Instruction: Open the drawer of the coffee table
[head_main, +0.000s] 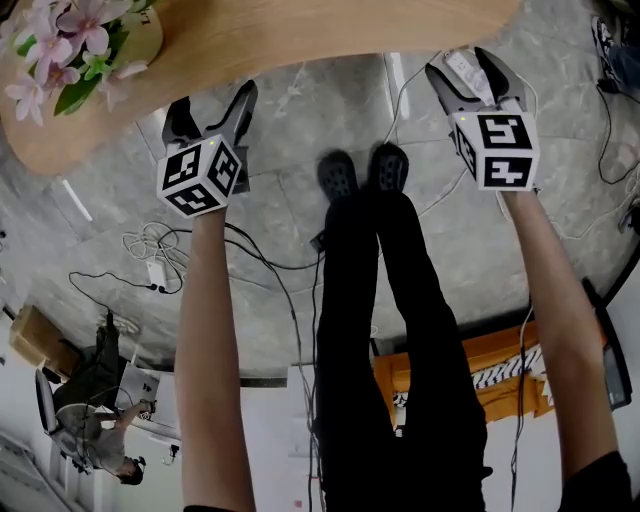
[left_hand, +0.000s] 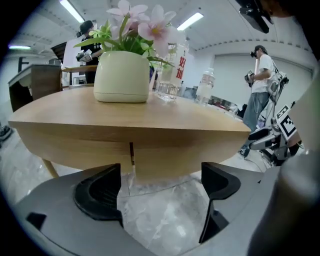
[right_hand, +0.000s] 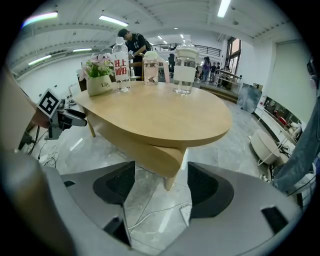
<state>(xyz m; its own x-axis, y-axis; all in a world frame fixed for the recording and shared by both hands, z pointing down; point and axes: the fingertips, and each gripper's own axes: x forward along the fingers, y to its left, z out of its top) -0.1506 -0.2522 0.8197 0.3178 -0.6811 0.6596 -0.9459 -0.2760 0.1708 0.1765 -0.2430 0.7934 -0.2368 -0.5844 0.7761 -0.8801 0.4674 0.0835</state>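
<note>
- L gripper: jaws spread wide, nothing gripped. Only floor shows between them.
- It's aimed at the table edge, close in front of it, no contact.
- R gripper: jaws spread too, empty. Sits off the table's right end, clear of it, angled down at the floor.
- Power strip lies on the floor between/under the R jaws, not touched.
- Drawer: in the wood band under the tabletop, right of a vertical seam. Front is flush w/ the band, so shut. Seam sits just above the L gripper's left jaw.
- On top: flower pot at the left end, bottles behind it.
- Head view: person's legs between the 2 arms, cables loose on the floor to the left.
</note>
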